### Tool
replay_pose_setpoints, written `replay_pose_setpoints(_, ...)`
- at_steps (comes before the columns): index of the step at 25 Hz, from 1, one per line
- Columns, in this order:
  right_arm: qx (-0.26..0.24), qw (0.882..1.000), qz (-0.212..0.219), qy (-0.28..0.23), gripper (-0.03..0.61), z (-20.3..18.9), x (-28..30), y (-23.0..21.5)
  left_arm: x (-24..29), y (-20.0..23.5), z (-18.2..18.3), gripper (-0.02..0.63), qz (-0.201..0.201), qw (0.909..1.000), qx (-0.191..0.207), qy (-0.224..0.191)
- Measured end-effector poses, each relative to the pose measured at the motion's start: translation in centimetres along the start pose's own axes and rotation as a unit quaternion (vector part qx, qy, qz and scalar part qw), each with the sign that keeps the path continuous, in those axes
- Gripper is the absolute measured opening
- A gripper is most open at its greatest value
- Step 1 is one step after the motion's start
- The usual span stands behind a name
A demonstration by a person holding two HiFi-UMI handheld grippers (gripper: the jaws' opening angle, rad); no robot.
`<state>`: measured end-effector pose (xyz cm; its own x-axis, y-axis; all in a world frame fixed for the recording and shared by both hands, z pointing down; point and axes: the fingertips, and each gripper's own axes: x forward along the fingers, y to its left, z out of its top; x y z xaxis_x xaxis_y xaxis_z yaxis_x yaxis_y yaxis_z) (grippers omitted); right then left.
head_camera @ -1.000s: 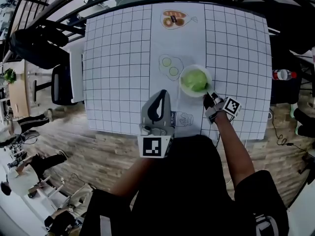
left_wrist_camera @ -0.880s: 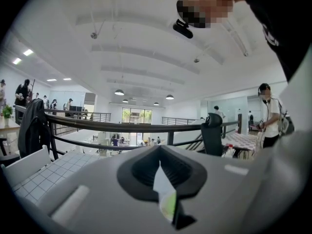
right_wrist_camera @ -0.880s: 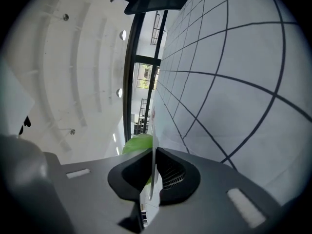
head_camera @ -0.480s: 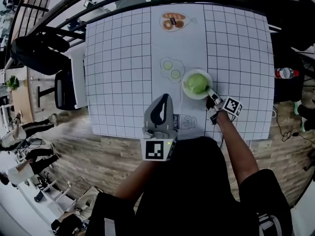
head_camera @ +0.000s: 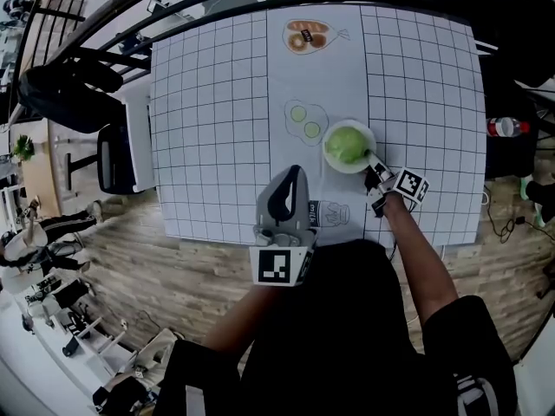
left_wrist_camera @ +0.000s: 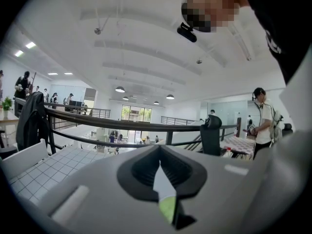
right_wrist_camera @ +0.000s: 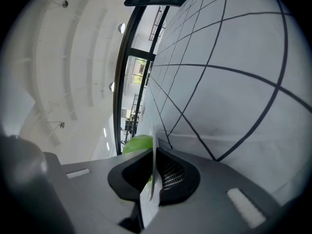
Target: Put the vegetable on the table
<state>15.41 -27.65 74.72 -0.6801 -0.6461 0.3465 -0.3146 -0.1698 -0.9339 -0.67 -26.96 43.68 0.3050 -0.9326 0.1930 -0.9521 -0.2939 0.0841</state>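
A round green vegetable (head_camera: 347, 142) lies in a white bowl (head_camera: 362, 160) on the gridded white table (head_camera: 208, 111), right of centre. My right gripper (head_camera: 372, 166) is shut on the bowl's near-right rim. In the right gripper view the thin white rim (right_wrist_camera: 153, 155) stands pinched between the jaws, with the vegetable (right_wrist_camera: 139, 143) just behind it. My left gripper (head_camera: 291, 172) hovers over the table's near edge, left of the bowl, shut and holding nothing. In the left gripper view its jaws meet with only a sliver between them, pointing across the room.
Printed food pictures lie on the table: one far (head_camera: 306, 35), one beside the bowl (head_camera: 303, 121), one near the front edge (head_camera: 329, 213). A black chair (head_camera: 65, 81) and a railing stand at the left. A bottle (head_camera: 499, 130) lies off the table's right side.
Almost nothing differs. The right gripper stays clamped on the bowl's rim and the left gripper has drifted slightly right, still shut.
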Motion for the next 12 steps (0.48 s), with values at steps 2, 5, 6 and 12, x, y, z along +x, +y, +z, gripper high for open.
replay_pose_setpoints(2,0.003,1.0,-0.008,0.0,0.014,0.0,0.0,-0.1,-0.1,0.0,-0.2,0.008,0.001,1.0,0.0,0.005)
replay_pose_setpoints(5,0.002,1.0,-0.021,-0.005,0.012,-0.1,-0.1,-0.3,0.0,0.0,0.3,0.008,-0.001,1.0,0.004,-0.007)
replay_pose_setpoints(6,0.003,1.0,-0.025,-0.006,0.011,-0.1,-0.1,-0.4,0.0,-0.1,0.6,0.008,-0.005,0.9998,0.005,-0.019)
replay_pose_setpoints(12,0.034,0.997,-0.074,-0.001,0.021,-0.2,-0.1,-1.4,-0.4,-0.2,1.1,0.008,-0.006,0.9997,0.004,-0.022)
